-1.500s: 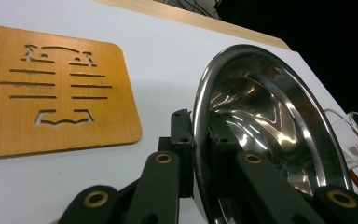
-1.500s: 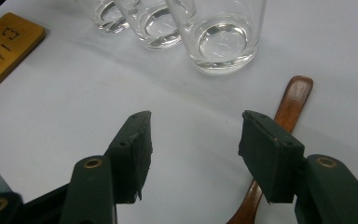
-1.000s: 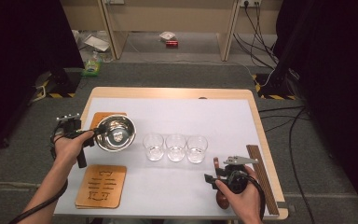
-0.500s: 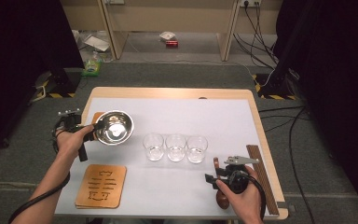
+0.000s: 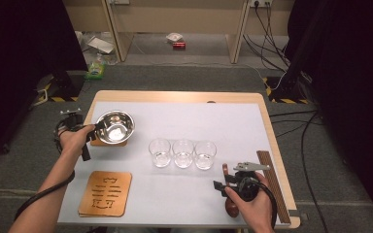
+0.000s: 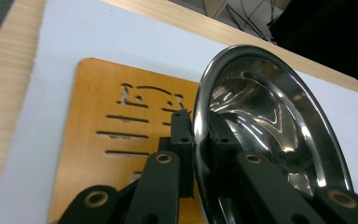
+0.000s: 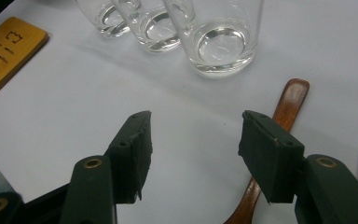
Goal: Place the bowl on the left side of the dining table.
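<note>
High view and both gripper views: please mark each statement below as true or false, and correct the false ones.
1. The left hand-held gripper is shut on the rim of the steel bowl. True.
2. The right hand-held gripper holds the wooden spoon. False: its jaws stand open and hold nothing; the spoon lies on the table beside them.
3. Three drinking glasses stand in a row. True.
4. The steel bowl is over the wooden coaster near the table's front edge. False: it is over the farther coaster.
5. The glasses are stacked inside one another. False: they stand side by side.
</note>
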